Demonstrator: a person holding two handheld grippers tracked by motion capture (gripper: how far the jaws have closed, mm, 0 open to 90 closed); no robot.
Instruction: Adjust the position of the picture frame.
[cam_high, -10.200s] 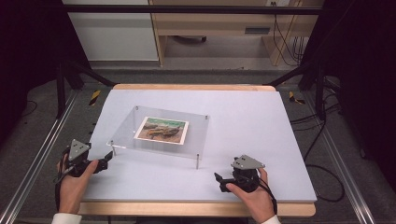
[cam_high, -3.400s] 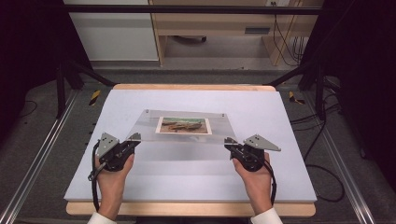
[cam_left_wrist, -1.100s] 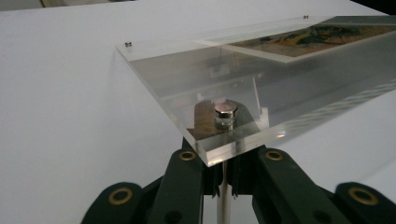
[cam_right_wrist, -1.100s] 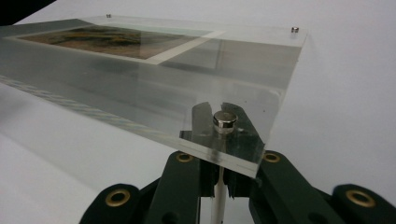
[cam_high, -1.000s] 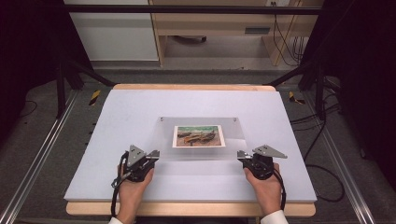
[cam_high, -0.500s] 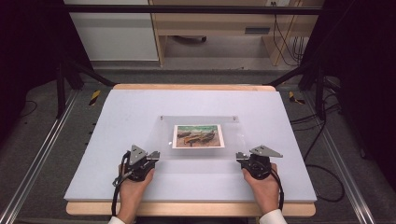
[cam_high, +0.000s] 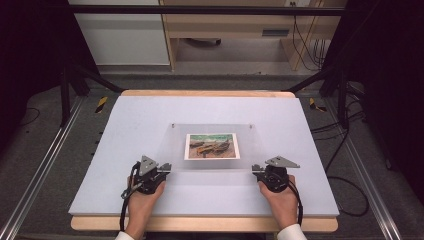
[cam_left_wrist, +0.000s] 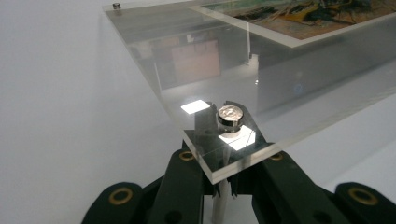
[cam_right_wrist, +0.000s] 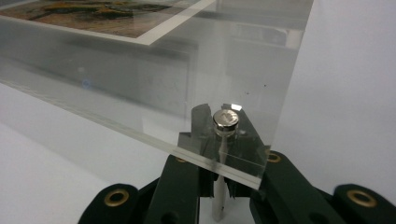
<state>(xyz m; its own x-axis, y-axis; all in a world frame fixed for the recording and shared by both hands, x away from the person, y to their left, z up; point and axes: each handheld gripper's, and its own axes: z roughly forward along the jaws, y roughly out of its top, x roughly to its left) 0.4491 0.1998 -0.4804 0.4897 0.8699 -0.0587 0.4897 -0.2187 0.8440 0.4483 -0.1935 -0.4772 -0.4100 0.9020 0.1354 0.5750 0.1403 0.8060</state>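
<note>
A clear stand (cam_high: 212, 147) bearing a picture (cam_high: 210, 146) is gripped at its near legs: left gripper (cam_high: 163, 169) closed on one, right gripper (cam_high: 256, 170) on the other.

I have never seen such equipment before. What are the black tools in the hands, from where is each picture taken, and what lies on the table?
A person sits at a white table and holds a tool in each hand. Each tool is a hand-held gripper with two black jaws.

The high view looks down from above. It shows the left hand-held gripper and the right hand-held gripper.

The other two pictures come from small cameras riding on the tools, so they look along the jaws.

On the table stands a clear acrylic frame with a painted picture inside, raised on thin metal legs. Each tool is shut on one near-corner leg, under a round metal cap.
</note>
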